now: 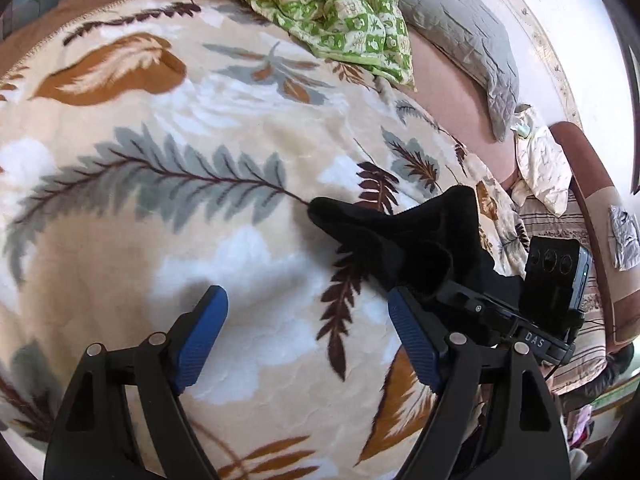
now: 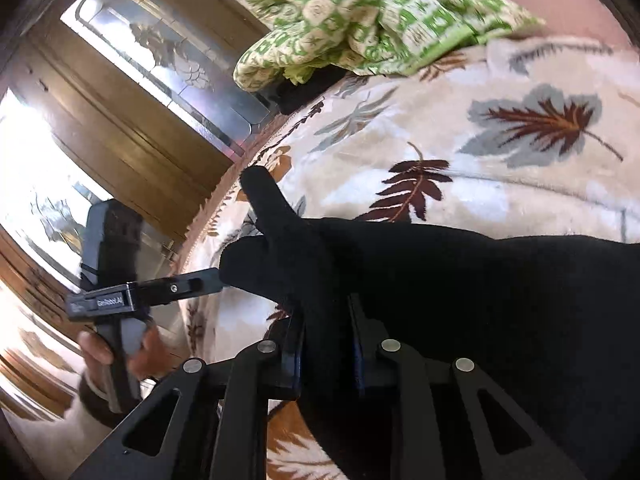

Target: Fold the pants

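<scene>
The black pants [image 2: 460,292] lie bunched on a leaf-patterned blanket [image 1: 168,208] that covers a bed. My right gripper [image 2: 326,344] is shut on a fold of the pants and holds it up off the blanket. In the left wrist view the pants [image 1: 404,236] show as a dark bunch at the right, with the right gripper's body [image 1: 516,316] behind them. My left gripper [image 1: 306,336] is open and empty above the blanket, its right finger [image 1: 412,340] just beside the pants. The left gripper's body also shows in the right wrist view [image 2: 120,296], held by a hand.
A crumpled green-and-cream patterned cloth [image 1: 340,12] lies at the far side of the bed, also in the right wrist view [image 2: 360,12]. A grey pillow [image 1: 460,36] and a pale cushion [image 1: 540,168] lie at the right. A wooden glazed door [image 2: 132,92] stands beyond the bed edge.
</scene>
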{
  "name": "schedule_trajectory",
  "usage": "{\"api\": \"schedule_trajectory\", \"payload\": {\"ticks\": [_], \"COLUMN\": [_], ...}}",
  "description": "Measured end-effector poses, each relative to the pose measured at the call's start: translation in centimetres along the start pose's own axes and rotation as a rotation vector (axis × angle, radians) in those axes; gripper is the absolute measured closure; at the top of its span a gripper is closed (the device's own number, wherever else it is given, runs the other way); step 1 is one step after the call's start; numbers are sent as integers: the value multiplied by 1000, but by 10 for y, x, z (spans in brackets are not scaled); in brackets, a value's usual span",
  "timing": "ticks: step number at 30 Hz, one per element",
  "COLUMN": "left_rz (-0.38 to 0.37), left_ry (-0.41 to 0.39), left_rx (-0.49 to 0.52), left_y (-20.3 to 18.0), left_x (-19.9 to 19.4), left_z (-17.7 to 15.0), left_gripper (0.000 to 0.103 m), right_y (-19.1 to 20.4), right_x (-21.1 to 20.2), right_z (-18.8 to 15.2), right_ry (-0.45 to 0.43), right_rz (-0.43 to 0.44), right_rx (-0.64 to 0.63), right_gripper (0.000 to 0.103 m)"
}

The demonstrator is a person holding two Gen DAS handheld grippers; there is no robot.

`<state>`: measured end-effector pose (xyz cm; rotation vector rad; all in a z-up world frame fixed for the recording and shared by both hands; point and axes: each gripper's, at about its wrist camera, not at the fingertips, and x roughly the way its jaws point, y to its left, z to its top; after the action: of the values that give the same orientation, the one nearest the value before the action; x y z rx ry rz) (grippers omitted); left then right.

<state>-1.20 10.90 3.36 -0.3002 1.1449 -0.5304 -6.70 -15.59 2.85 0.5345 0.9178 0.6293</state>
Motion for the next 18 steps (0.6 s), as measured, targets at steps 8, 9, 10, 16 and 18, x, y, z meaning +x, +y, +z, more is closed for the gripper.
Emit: {"api": "schedule_trajectory", "payload": {"ticks": [8,9,10,16,18], "left_rz": [-14,-28,-39,-146,-176], "left_ry": [48,51,51,56,44], "left_rx": [85,86,90,32,12], "left_y": [-16,-15,-14,4,8], "left_x": [10,8,6,-4,-8], "left_z": [-6,-7,-9,-11,-12], "left_gripper": [19,19,19,17,14], "right_y": [5,7,8,26,32], "right_x": [-13,-18,-24,-27,-13], "right_z": [-5,-6,-6,-4,-9], "right_ry": [6,-12,-29,-88,-47], "right_rz": [26,24,40,-110,-153], "right_rx": [22,11,6,-88,-123], "right_gripper": [51,49,48,48,48]}}
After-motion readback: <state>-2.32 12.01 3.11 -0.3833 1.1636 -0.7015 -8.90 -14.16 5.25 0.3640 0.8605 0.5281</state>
